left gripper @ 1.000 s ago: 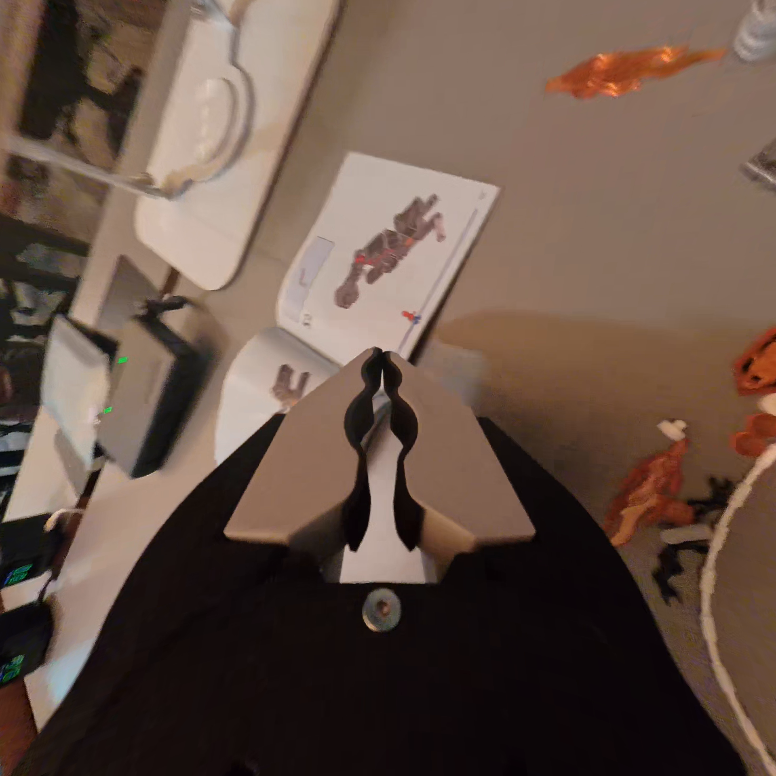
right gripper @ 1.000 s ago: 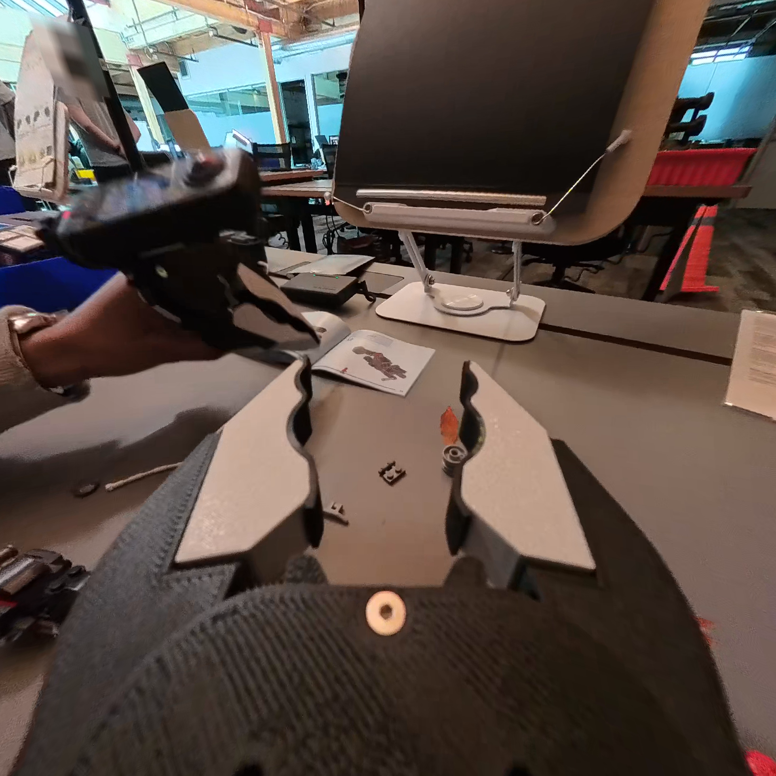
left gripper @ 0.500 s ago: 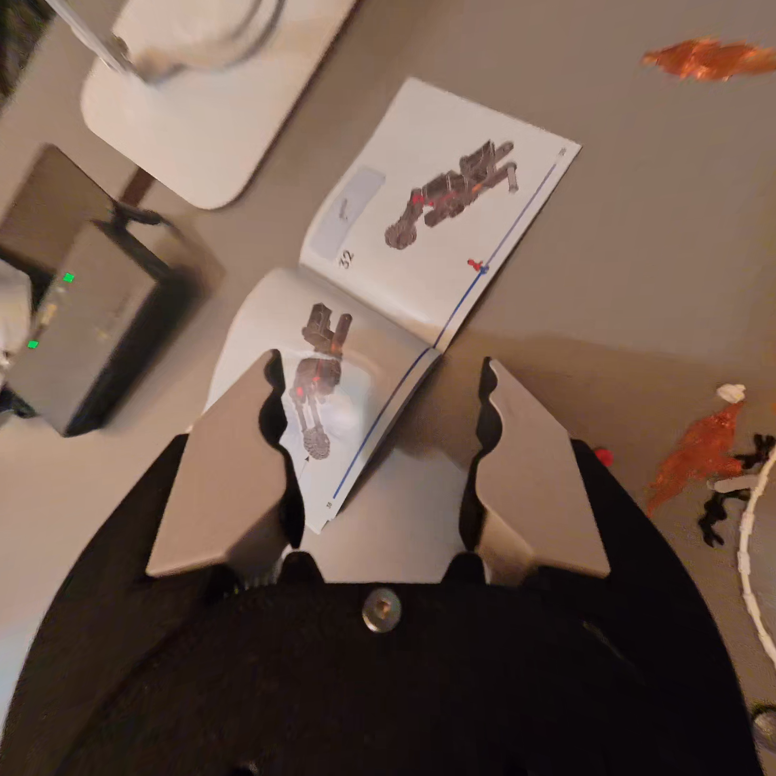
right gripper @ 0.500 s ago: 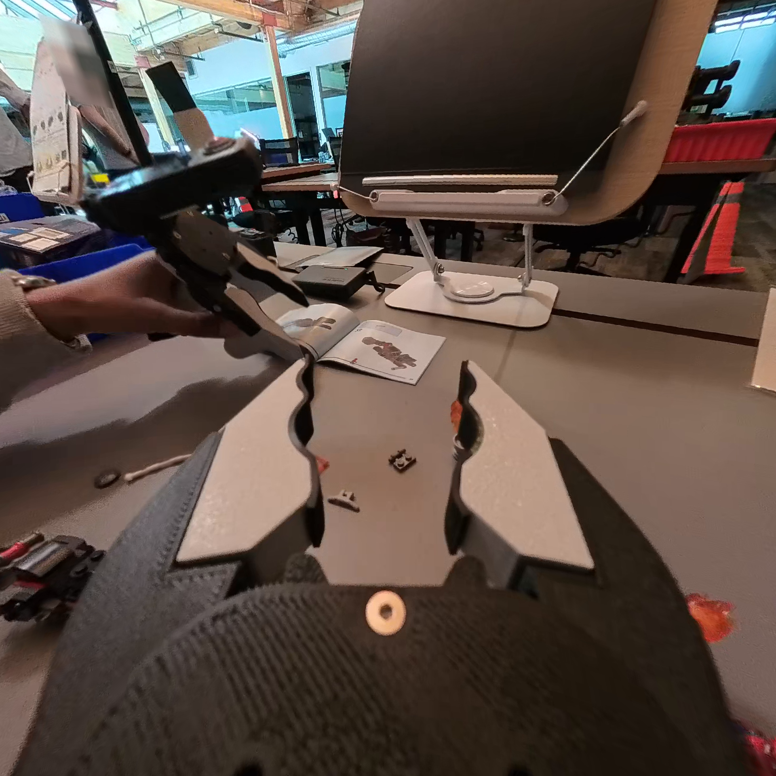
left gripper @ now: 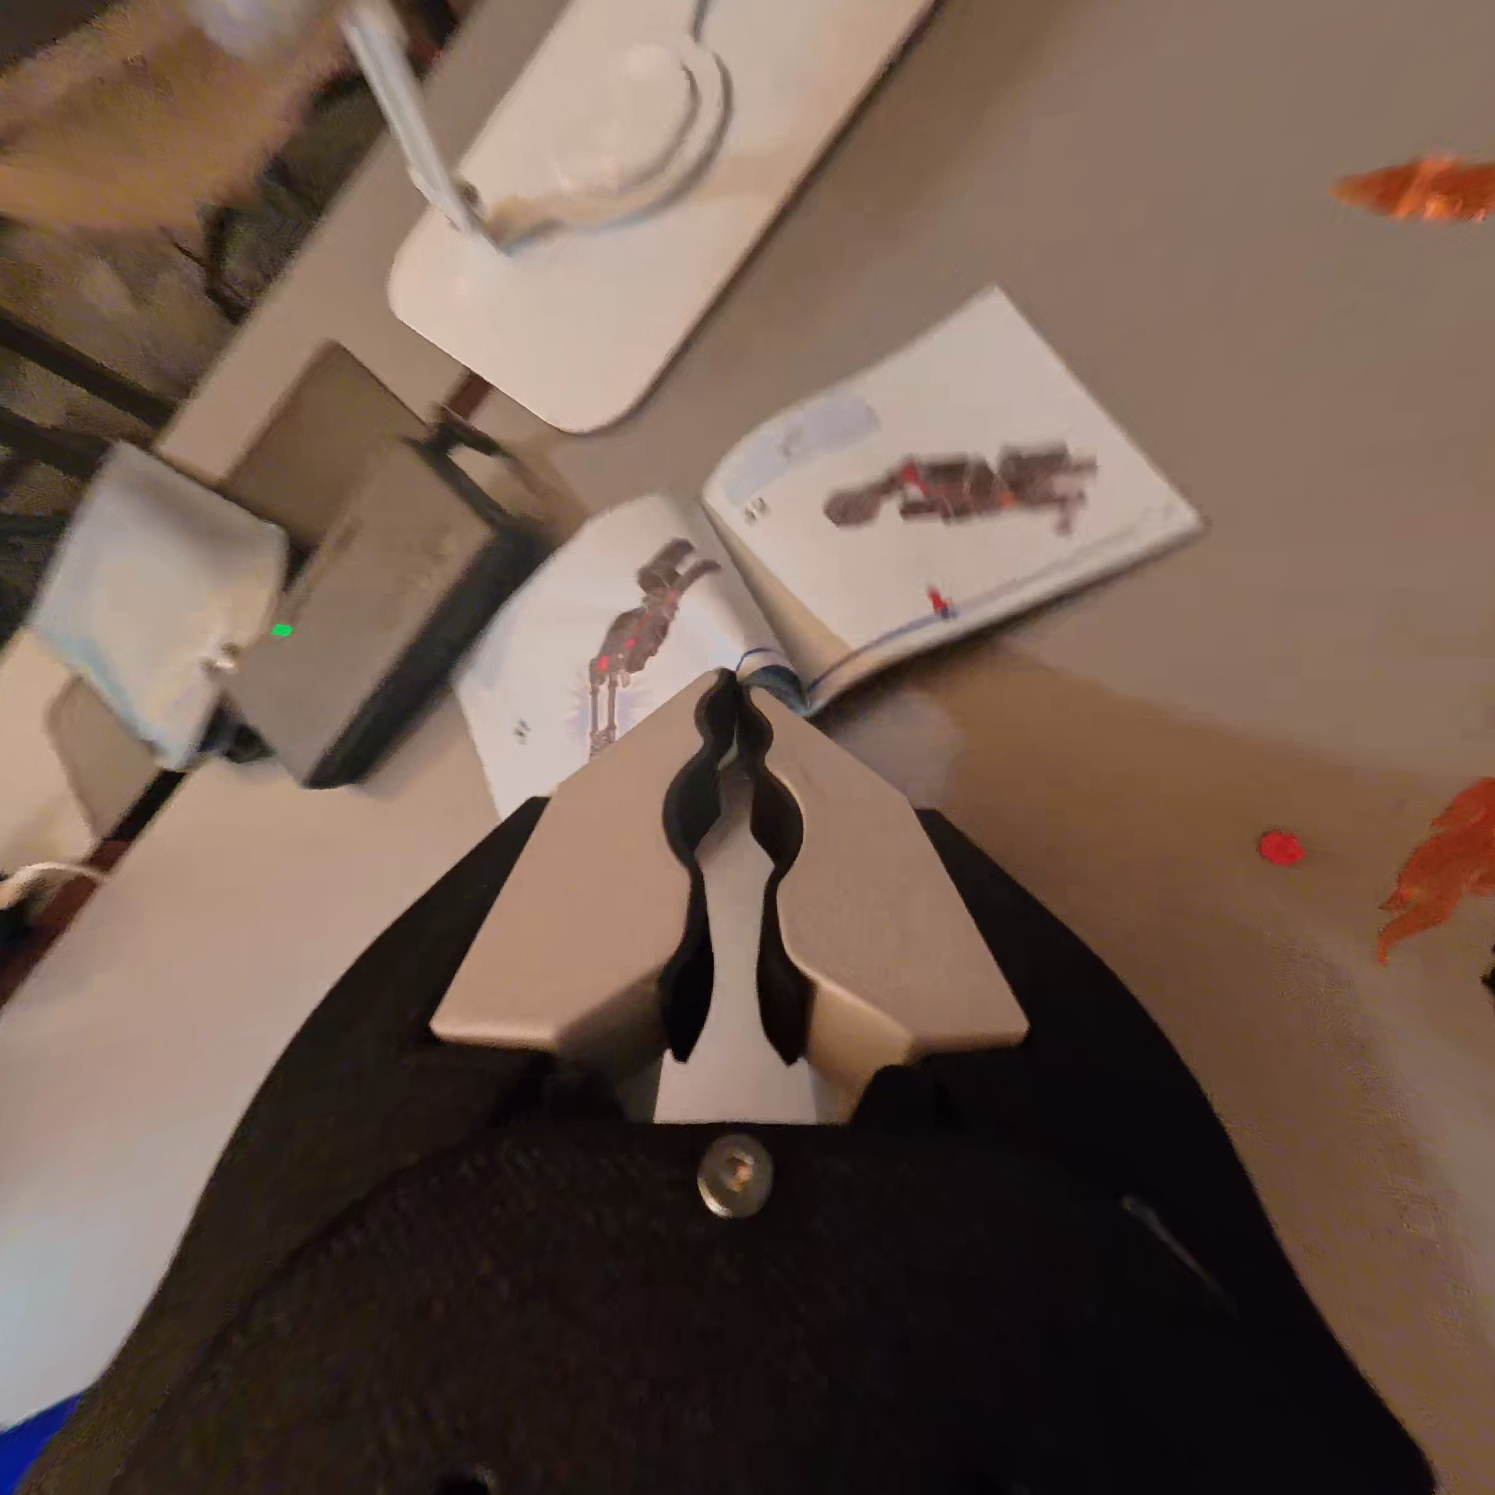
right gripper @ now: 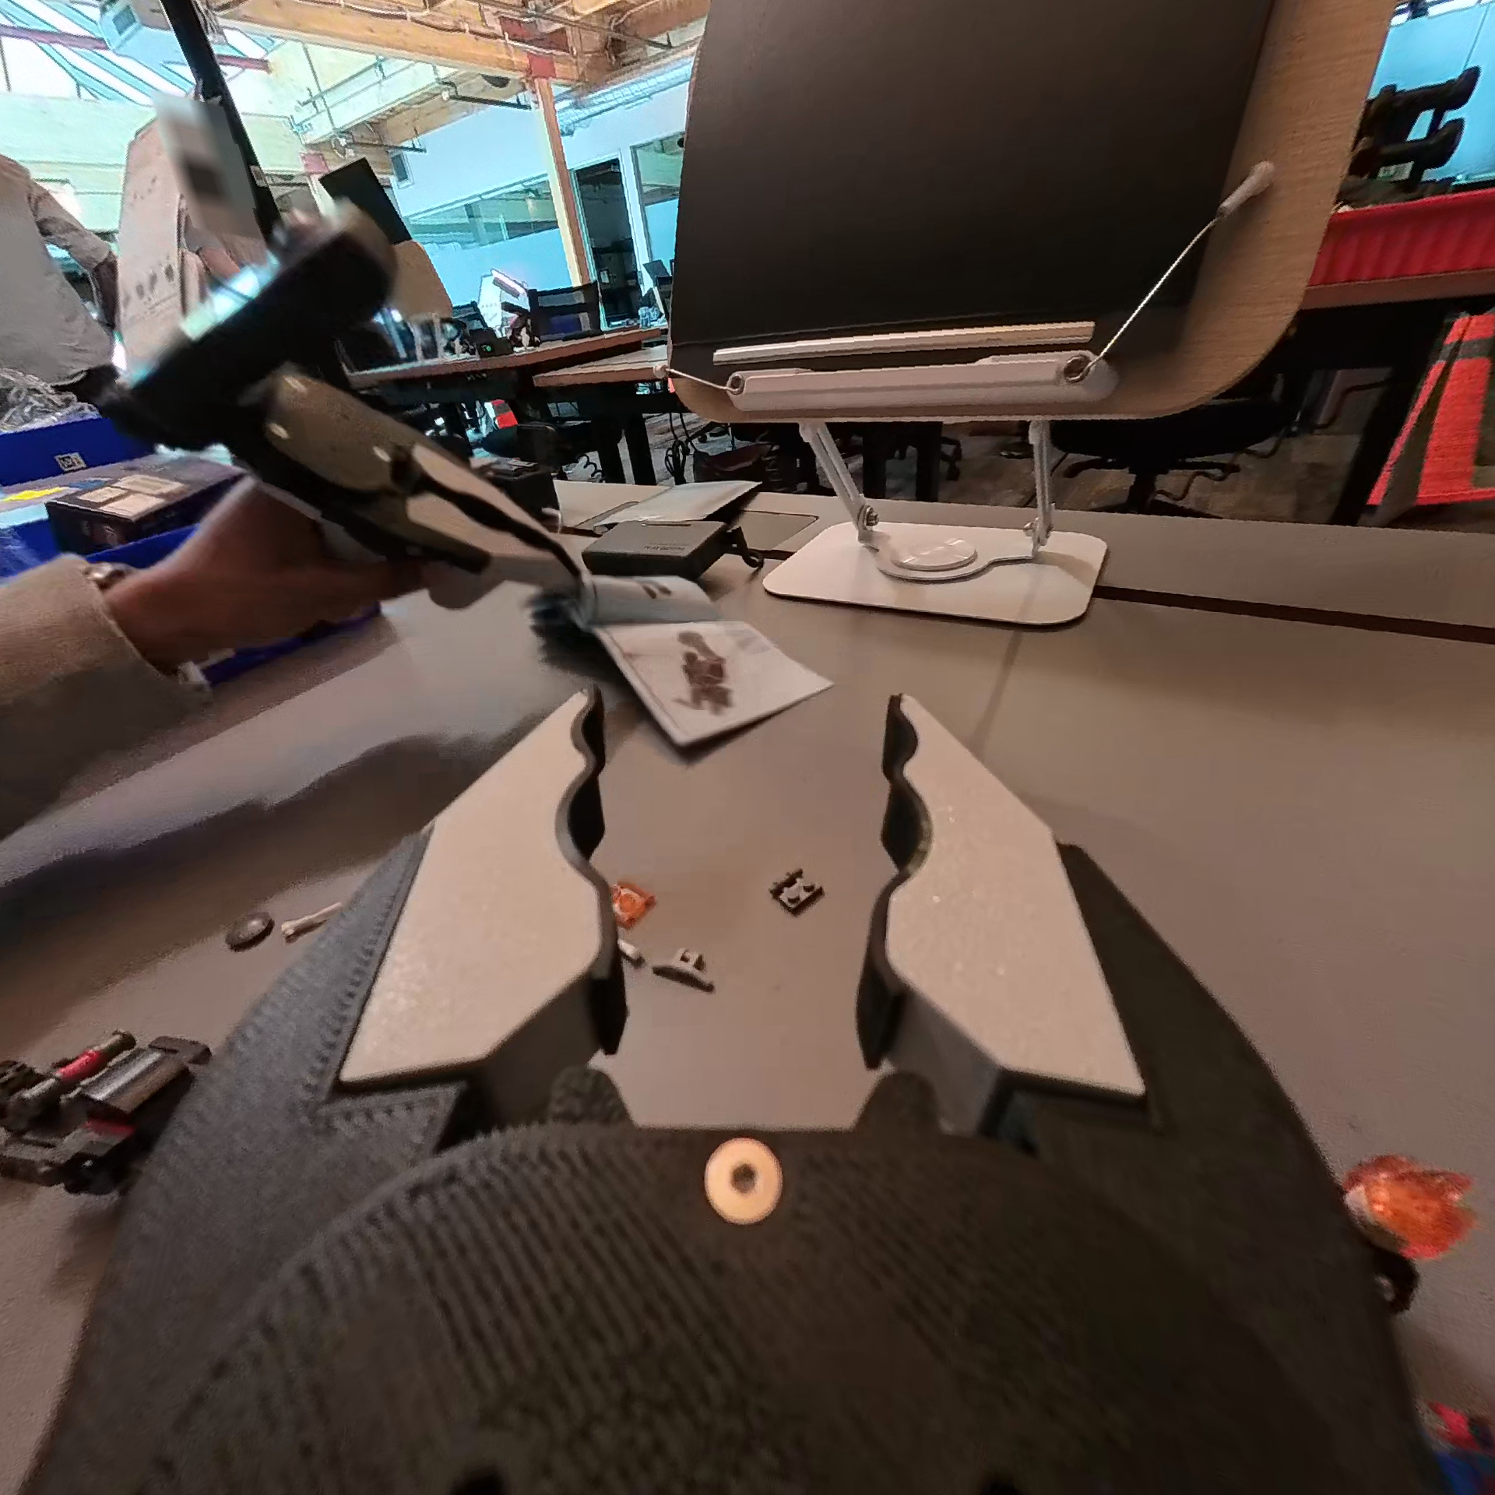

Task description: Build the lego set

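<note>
- Left gripper (left gripper: 732,688): jaws together, tips pinching the near edge of the open instruction booklet (left gripper: 955,518) at its spine; a sliver of white page shows between the pads.
- In the right wrist view the same left gripper (right gripper: 578,586) comes in from the left, held by a hand (right gripper: 267,566), angled down onto the booklet (right gripper: 712,671); booklet corner looks lifted off the table (right gripper: 1213,768), blurred.
- Booklet lies straight ahead of the left gripper's tips, pages spread to either side of them.
- Right gripper (right gripper: 744,712): jaws wide apart, nothing between them, hovering low over the table.
- Loose lego pieces between the right gripper's fingers: small dark plate (right gripper: 797,890) nearer the right finger, orange piece (right gripper: 631,902) touching the left finger's edge in view, small grey piece (right gripper: 686,964) near the finger bases.
- Left of the right gripper: partly built dark lego assembly (right gripper: 81,1100) with red bits; further up, a dark round piece (right gripper: 247,932) and a white rod (right gripper: 311,918).
- Right of the right gripper body: orange translucent piece (right gripper: 1408,1205).
- Beyond the booklet: white stand base (right gripper: 938,566) and black box (right gripper: 655,546).
</note>
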Action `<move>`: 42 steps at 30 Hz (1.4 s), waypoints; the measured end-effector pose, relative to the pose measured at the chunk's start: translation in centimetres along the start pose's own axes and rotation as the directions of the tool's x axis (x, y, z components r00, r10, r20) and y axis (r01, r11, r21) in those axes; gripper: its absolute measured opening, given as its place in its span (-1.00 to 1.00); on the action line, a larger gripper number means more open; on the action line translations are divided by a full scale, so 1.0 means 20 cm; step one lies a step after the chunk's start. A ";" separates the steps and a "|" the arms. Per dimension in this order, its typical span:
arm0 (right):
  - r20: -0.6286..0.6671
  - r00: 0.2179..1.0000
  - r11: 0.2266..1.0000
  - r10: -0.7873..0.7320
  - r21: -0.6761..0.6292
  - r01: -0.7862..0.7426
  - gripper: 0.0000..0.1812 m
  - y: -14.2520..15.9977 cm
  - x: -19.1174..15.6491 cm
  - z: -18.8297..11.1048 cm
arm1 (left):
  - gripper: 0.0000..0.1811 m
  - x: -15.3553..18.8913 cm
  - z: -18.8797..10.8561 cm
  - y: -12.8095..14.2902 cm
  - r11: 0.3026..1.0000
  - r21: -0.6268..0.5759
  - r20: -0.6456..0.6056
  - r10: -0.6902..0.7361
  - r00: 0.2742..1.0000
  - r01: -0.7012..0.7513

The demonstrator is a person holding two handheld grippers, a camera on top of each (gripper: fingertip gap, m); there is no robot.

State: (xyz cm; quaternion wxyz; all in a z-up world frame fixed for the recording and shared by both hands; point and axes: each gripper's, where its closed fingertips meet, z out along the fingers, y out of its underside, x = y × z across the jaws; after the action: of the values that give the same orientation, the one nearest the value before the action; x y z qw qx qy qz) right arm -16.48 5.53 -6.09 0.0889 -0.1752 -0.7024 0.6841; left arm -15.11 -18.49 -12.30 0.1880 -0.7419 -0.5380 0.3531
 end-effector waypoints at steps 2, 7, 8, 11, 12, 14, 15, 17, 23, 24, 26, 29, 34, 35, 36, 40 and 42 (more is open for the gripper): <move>0.000 1.000 1.000 -0.001 0.000 0.001 -0.25 0.00 0.00 0.00 | -1.00 -0.07 -0.11 -0.10 0.998 0.067 0.048 -0.009 0.999 0.005; 0.004 1.000 1.000 0.007 0.002 -0.007 -0.25 0.00 0.00 0.00 | -1.00 -0.26 -0.37 -0.28 0.987 0.133 0.150 -0.108 0.983 0.088; 0.005 1.000 1.000 0.012 0.004 -0.012 -0.25 0.00 0.00 -0.01 | -1.00 -0.30 -0.41 -0.29 0.985 0.136 0.172 -0.125 0.977 0.102; 0.012 0.999 0.999 0.031 0.012 -0.031 -0.25 0.00 0.00 -0.01 | -1.00 -0.37 -0.49 -0.28 0.983 0.128 0.229 -0.156 0.961 0.129; 0.014 0.999 0.999 0.037 0.015 -0.037 -0.25 0.00 0.00 -0.02 | -1.00 -0.38 -0.50 -0.26 0.982 0.125 0.242 -0.165 0.956 0.138; 0.019 0.999 0.999 0.047 0.022 -0.048 -0.26 -0.01 0.00 -0.02 | -1.00 -0.38 -0.52 -0.24 0.980 0.119 0.245 -0.182 0.952 0.157; 0.022 0.998 0.998 0.052 0.024 -0.052 -0.26 -0.01 0.00 -0.02 | -1.00 -0.37 -0.53 -0.22 0.980 0.114 0.244 -0.188 0.951 0.164; 0.028 0.998 0.998 0.057 0.026 -0.058 -0.26 -0.01 -0.01 -0.03 | -1.00 -0.33 -0.52 -0.17 0.981 0.088 0.239 -0.191 0.952 0.174; 0.037 0.997 0.997 0.068 0.031 -0.069 -0.26 -0.01 -0.01 -0.03 | -1.00 -0.05 -0.42 0.10 0.992 -0.053 0.187 -0.103 0.977 0.114; 0.040 0.997 0.997 0.070 0.031 -0.072 -0.26 -0.01 -0.01 -0.03 | -1.00 -0.01 -0.42 0.12 0.994 -0.041 0.199 -0.091 0.976 0.101; 0.045 0.996 0.997 0.074 0.031 -0.075 -0.26 -0.01 -0.02 -0.03 | -1.00 0.05 -0.45 0.11 0.999 0.013 0.229 -0.047 0.972 0.045; 0.051 0.996 0.997 0.076 0.029 -0.077 -0.26 -0.01 -0.03 -0.03 | -1.00 0.16 -0.45 0.11 1.000 0.029 0.181 -0.018 0.983 0.013; 0.054 0.995 0.996 0.080 0.032 -0.082 -0.27 0.00 -0.03 -0.04 | -1.00 0.30 -0.45 0.13 1.000 0.022 0.118 -0.014 0.993 0.012; 0.056 0.995 0.996 0.083 0.033 -0.085 -0.27 0.00 -0.03 -0.04 | -1.00 0.33 -0.45 0.15 1.000 0.013 0.106 -0.016 0.994 0.015; 0.058 0.995 0.996 0.085 0.035 -0.087 -0.27 -0.01 -0.03 -0.04 | -1.00 0.36 -0.44 0.17 1.000 -0.003 0.100 -0.014 0.995 0.014; 0.066 0.993 0.994 0.096 0.044 -0.099 -0.28 -0.01 -0.04 -0.05 | -1.00 0.39 -0.39 0.28 0.996 -0.086 0.125 0.024 0.992 -0.013; 0.067 0.993 0.992 0.101 0.066 -0.106 -0.34 -0.03 -0.03 -0.06 | -1.00 0.37 -0.35 0.33 0.993 -0.113 0.136 0.030 0.990 -0.014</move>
State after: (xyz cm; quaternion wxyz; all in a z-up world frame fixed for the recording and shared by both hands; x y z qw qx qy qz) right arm -15.52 6.44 -5.29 0.0371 -0.1865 -0.6705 0.7171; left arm -4.50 -13.22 -14.27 0.1047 -0.7312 -0.5604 0.3746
